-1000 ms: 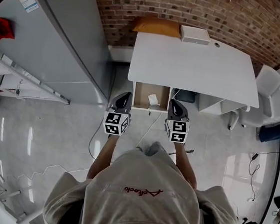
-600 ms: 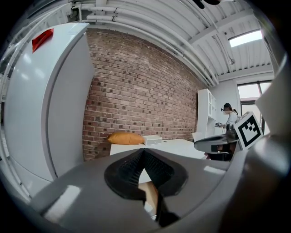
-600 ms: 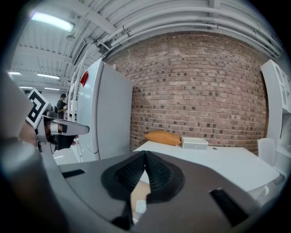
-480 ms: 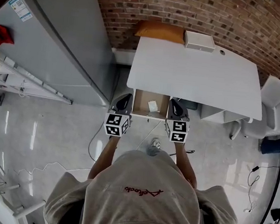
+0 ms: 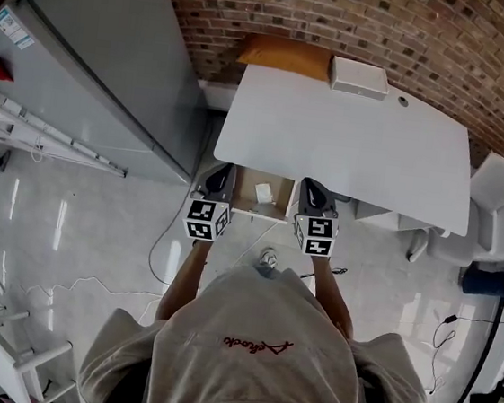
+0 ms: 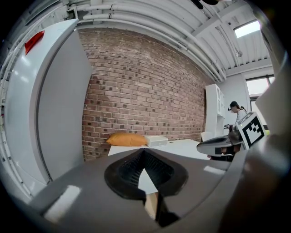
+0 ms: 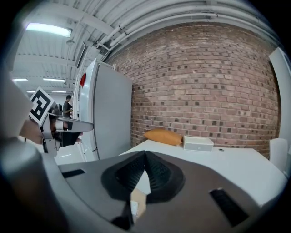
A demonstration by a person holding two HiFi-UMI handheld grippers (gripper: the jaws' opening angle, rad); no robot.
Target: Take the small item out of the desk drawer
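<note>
In the head view the white desk has its wooden drawer pulled open at the near left corner. A small white item lies inside it. My left gripper is just left of the drawer and my right gripper just right of it, both above the floor. Each has its jaws shut together with nothing between them. In the left gripper view the left gripper points at the desk top. The right gripper does the same in its own view, and a bit of the drawer shows below its jaws.
A tall grey cabinet stands left of the desk. An orange cushion and a white box lie at the desk's back edge by the brick wall. A white chair is at the right. Cables run over the floor.
The head view has swung and I stand a little closer to the desk. Both grippers have come further along the drawer's sides. Their jaws stay shut.
</note>
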